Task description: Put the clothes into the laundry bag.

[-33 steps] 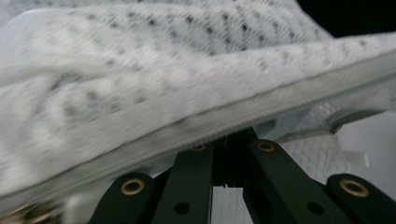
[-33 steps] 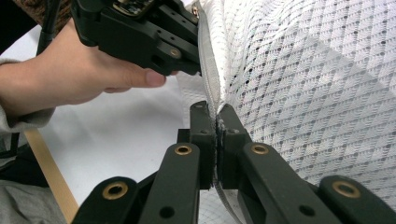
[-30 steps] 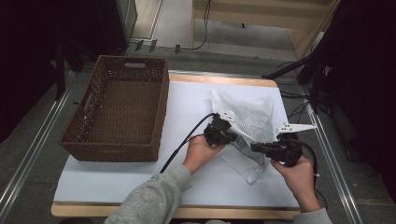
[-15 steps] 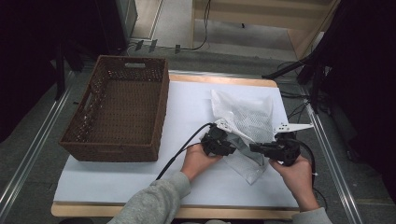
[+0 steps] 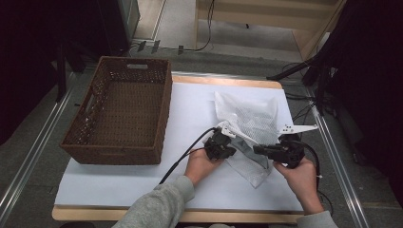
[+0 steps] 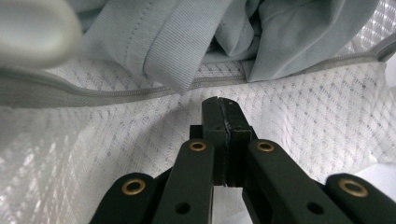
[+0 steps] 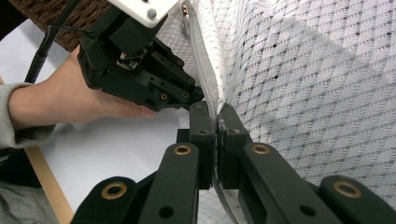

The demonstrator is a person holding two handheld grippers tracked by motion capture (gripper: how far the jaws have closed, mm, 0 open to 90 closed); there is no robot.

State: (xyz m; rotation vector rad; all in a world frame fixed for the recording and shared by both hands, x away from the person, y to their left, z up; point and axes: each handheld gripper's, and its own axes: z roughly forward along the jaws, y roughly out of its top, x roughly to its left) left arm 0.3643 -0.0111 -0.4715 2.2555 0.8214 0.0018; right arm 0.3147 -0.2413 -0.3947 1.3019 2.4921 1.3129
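So there's a wooden table point(image 5: 228, 81) under a white sheet point(image 5: 190, 109), with a brown wicker basket point(image 5: 119, 114) on its left and dark floor with cables behind. The white mesh laundry bag point(image 5: 249, 126) lies right of centre. Both hands come in low, angled toward each other. The left gripper point(image 6: 223, 109) has just snapped closed, clenched on the bag's mesh below the zipper point(image 6: 93, 91); the right gripper point(image 7: 213, 112) is clamped on the bag's zipper edge. Grey fabric point(image 6: 187, 42) sits inside, mostly bunched and cut off
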